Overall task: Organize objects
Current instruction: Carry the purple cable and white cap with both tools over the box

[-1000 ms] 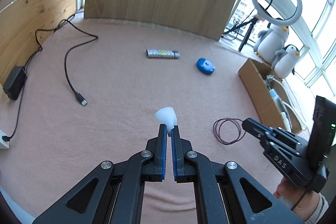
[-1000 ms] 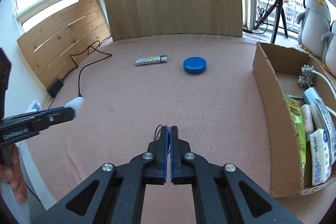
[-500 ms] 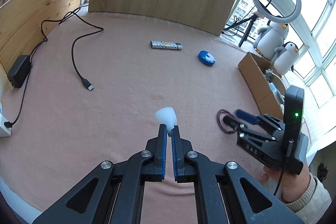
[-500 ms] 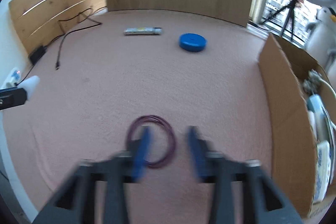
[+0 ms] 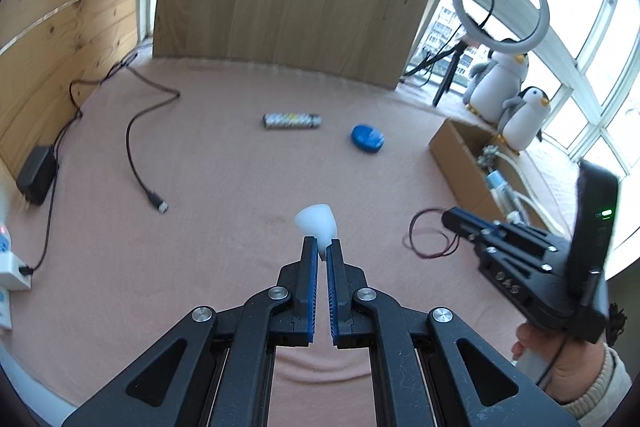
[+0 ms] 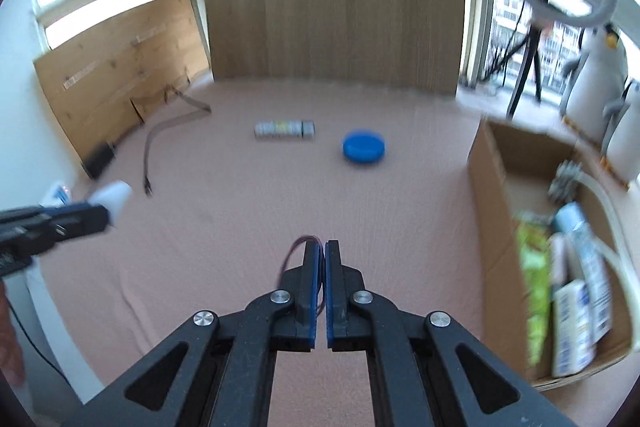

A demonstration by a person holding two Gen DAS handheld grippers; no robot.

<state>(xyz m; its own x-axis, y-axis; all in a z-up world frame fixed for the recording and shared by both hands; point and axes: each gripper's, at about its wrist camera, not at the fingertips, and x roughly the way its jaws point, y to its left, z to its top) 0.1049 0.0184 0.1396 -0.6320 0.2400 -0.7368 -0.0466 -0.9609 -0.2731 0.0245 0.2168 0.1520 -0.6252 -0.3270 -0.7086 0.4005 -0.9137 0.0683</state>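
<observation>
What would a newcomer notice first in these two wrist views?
Probably the two black grippers in the foreground: the left gripper is shut on a white cone-shaped piece, and the right gripper is shut on a thin purple wire loop. Next, the blue round case out on the pink cloth beside a patterned tube, and the cardboard box of items at the right edge.

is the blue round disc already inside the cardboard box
No, the blue round disc lies on the pink cloth, apart from the cardboard box to its right.
</observation>
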